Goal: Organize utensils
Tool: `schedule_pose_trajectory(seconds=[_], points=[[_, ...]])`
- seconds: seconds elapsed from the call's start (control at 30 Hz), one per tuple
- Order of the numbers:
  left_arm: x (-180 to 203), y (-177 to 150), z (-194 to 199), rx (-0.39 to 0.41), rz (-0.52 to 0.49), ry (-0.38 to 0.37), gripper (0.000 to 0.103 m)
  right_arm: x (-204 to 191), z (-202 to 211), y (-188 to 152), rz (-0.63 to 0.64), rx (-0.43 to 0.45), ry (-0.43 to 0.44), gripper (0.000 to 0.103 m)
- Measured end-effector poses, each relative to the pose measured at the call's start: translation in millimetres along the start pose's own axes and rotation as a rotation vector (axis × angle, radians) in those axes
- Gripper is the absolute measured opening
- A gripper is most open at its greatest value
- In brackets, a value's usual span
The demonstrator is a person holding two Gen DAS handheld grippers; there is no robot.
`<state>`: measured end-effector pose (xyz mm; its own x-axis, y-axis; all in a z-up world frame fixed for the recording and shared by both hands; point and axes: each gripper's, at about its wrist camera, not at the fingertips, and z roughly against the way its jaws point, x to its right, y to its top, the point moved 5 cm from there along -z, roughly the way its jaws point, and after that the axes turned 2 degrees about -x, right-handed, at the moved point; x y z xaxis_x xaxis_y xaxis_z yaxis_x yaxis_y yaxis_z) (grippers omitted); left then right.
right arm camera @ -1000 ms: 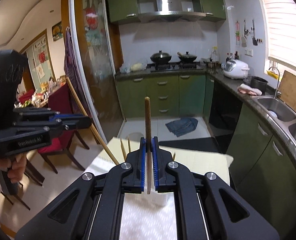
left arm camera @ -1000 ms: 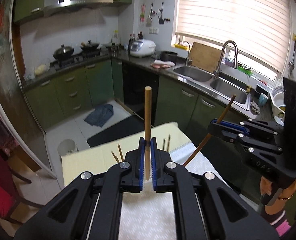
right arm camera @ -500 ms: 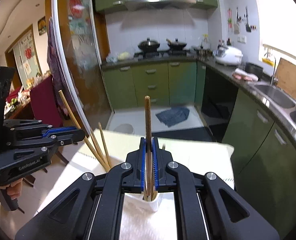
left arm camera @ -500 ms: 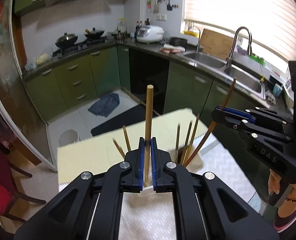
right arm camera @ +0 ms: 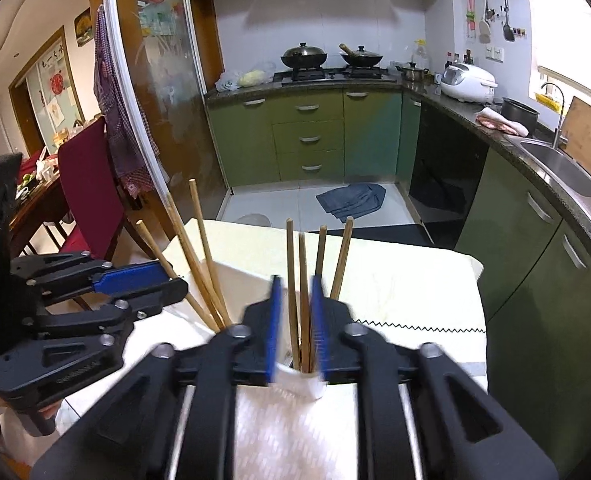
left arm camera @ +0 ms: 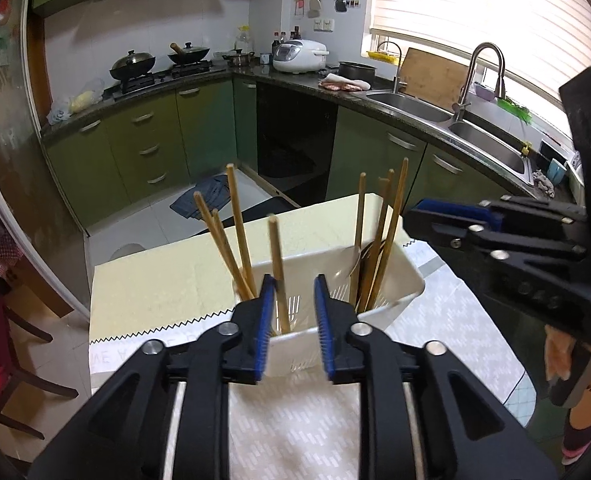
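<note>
A white slotted utensil holder [left arm camera: 383, 280] stands on the table with several wooden chopsticks upright in it. In the left wrist view my left gripper [left arm camera: 294, 308] is open above the holder's near left end, and a chopstick [left arm camera: 277, 264] stands loose between its jaws inside the holder. In the right wrist view my right gripper [right arm camera: 295, 312] is open over the holder's near corner [right arm camera: 303, 386], with two chopsticks [right arm camera: 300, 292] standing free between its jaws. The right gripper also shows in the left wrist view [left arm camera: 447, 220], and the left gripper in the right wrist view [right arm camera: 135, 280].
The holder sits on a white patterned cloth [left arm camera: 295, 432] over a pale yellow tabletop [left arm camera: 155, 280]. Green kitchen cabinets [right arm camera: 307, 136], a sink [left arm camera: 475, 136] and a stove with pans [right arm camera: 327, 60] lie beyond. A red chair [right arm camera: 87, 184] stands to the left.
Both grippers came down over the holder and opened. Each let go of its chopstick, and the chopsticks now stand in the holder.
</note>
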<state>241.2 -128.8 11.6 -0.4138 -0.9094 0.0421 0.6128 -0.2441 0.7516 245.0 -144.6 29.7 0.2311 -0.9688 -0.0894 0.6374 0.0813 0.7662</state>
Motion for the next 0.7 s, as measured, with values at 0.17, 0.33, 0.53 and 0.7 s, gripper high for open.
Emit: schedule_pose_trajectory(seconds=[0.17, 0.33, 0.53, 0.7], points=[[-3, -16, 20, 0.069, 0.023, 0.015, 0.067, -2, 36, -18, -0.003, 0.048, 0.025, 0.037], [-4, -58, 70, 0.17, 0.025, 0.069, 0.095, 1, 97, -71, 0.009, 0.12, 0.041, 0.099], [9, -127, 125, 0.258, 0.018, 0.176, 0.096, 1, 161, -153, 0.001, 0.185, 0.005, 0.098], [19, -173, 155, 0.259, 0.139, 0.087, 0.096, -16, 205, -200, 0.008, 0.292, -0.059, 0.098]])
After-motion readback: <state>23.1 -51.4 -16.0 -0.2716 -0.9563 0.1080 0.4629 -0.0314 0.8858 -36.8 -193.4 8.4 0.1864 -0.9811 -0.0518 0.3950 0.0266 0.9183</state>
